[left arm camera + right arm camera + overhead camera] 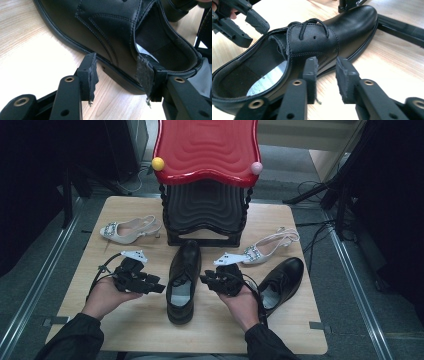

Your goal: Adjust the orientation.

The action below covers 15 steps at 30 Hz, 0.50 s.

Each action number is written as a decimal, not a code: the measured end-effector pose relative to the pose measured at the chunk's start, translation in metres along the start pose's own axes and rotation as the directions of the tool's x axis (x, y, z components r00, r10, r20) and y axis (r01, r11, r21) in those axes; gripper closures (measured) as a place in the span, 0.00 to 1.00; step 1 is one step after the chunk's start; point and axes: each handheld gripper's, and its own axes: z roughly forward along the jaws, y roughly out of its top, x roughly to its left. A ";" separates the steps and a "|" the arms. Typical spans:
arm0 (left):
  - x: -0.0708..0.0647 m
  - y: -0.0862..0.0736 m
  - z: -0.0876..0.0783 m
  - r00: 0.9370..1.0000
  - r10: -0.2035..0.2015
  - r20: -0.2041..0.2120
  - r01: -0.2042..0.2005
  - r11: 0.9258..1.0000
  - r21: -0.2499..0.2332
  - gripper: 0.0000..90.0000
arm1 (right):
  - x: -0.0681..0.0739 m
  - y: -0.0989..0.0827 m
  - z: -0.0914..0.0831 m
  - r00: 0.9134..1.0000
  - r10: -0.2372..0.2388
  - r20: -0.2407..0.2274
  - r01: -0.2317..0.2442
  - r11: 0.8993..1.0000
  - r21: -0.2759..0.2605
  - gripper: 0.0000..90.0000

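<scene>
The middle shoe (183, 281) lies on the worktop (140, 325), toe touching the stand (205, 215). The left tongs (159, 287) and right tongs (204, 279) flank it, both parted and holding nothing. The left gripper view shows the shoe's side (105, 37) and heel collar just past the pads; the right gripper view shows laces (313, 26), tongue and insole, toe end cut off behind the stand's foot. A second black shoe (281, 282) and two white sandals (127, 230) (270, 247) lie around; the near worktop edge is bare.

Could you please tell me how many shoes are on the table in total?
4: a black shoe in the middle, another black shoe right of it, one white sandal far left, another white sandal far right.
</scene>
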 end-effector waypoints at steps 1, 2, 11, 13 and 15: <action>0.001 0.000 0.000 1.000 -0.006 0.003 0.006 1.000 -0.005 0.55 | -0.001 0.000 -0.002 1.000 0.005 -0.003 -0.005 1.000 0.005 0.73; 0.002 0.000 -0.001 1.000 -0.010 0.011 0.010 1.000 0.000 0.54 | -0.002 -0.001 -0.004 1.000 0.011 -0.003 -0.011 1.000 0.010 0.70; 0.003 0.004 -0.003 1.000 -0.006 0.001 0.006 1.000 0.000 0.50 | -0.005 -0.013 -0.024 0.999 0.030 -0.013 -0.029 0.999 0.042 0.64; 0.002 0.005 -0.004 1.000 -0.001 0.004 0.001 1.000 -0.006 0.49 | -0.006 -0.015 -0.028 0.999 0.039 -0.013 -0.039 0.998 0.050 0.64; 0.001 0.007 -0.003 1.000 0.005 0.005 -0.005 1.000 -0.012 0.48 | -0.007 -0.018 -0.032 0.999 0.032 -0.010 -0.032 0.998 0.051 0.63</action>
